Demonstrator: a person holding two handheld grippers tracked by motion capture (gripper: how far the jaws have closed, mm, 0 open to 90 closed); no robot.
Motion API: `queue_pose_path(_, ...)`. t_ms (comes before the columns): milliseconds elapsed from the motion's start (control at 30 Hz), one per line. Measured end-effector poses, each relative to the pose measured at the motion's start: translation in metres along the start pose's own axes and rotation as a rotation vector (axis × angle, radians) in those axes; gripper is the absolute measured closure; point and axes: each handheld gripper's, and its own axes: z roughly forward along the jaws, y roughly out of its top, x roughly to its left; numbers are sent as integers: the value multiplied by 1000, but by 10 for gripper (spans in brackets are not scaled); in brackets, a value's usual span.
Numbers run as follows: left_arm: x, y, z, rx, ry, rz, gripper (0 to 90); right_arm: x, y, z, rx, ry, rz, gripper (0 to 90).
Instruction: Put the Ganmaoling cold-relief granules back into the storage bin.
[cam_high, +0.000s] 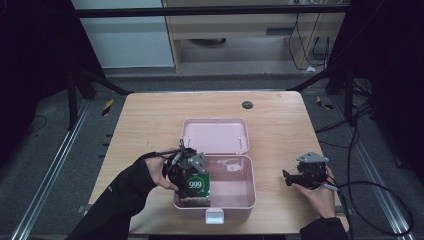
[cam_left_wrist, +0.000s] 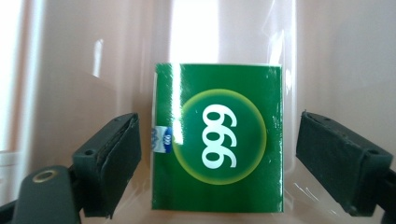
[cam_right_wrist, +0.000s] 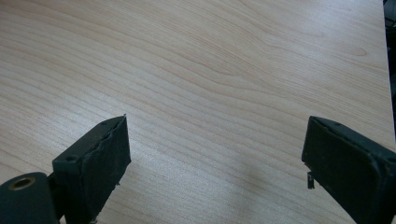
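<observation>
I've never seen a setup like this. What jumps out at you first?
The pink box lying open in the middle of the wooden table, with a bright green 999 packet in its left end. The left gripper hangs over that packet, jaws spread on either side, while the right gripper sits open over bare wood.

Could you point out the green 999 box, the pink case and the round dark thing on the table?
green box (cam_left_wrist: 218, 136), left gripper view, its printed face.
pink case (cam_high: 245, 197), high view, its bare floor.
dark disc (cam_high: 247, 105), high view, its middle.
</observation>
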Motion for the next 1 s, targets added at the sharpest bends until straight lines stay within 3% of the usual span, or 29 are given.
queue_pose_path(300, -3, -3, -36, -132, 59, -15, 231, -1, 0, -1, -3, -3, 4, 84)
queue_pose_path(567, -7, -16, -68, -231, 130, -56, 305, -1, 0, -1, -4, -5, 4, 92)
queue_pose_path(833, -10, -42, -87, -276, 222, -120, 332, -1, 0, -2, -4, -7, 3, 98)
queue_pose_path(1000, -13, -63, -91, -286, 249, -173, 331, -1, -1, -2, -5, -8, 0, 98)
